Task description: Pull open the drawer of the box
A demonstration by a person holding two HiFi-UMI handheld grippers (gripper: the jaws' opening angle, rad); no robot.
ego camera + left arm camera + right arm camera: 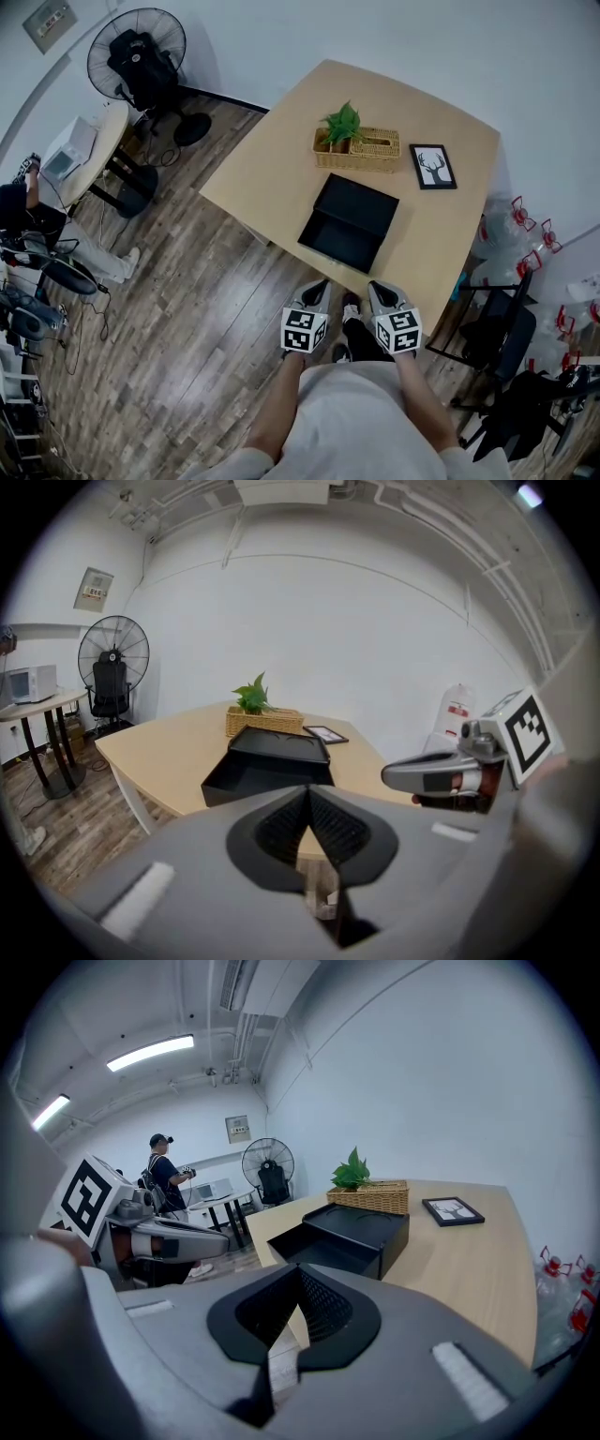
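A: While both grippers hover off the near edge of the table [272, 169], look at the black box [364, 199]. Its drawer [337, 242] sits slid out toward the person, with the tray open to the ceiling.

B: Looks well out to me. And the left gripper [319, 285]? Its jaws are pressed together with nothing between them, and its own view shows the tips meeting at a point.

A: Same for the right gripper [376, 287]. It's closed up, empty and well apart from the drawer front.

B: So neither tool touches the box. I'd judge the pull done, or near enough.

A: And if there's any travel left, how do you do it well?

B: Part one pair of jaws first. Come in low and nip the drawer's front wall at its middle, not a corner, or it may skew in the shell. Then draw straight back along the box's own line, which lies slanted to the table edge.

A: And the other gripper?

B: Press it on the top of the box to pin it. It looks light on that smooth wood, so I'd expect it to slide. The drawer front lies near the table edge, so ease off early or the tray may come right out.

A: Behind it, the basket [367, 150], its plant [342, 122] and the picture frame [432, 166] stand clear of the pull.
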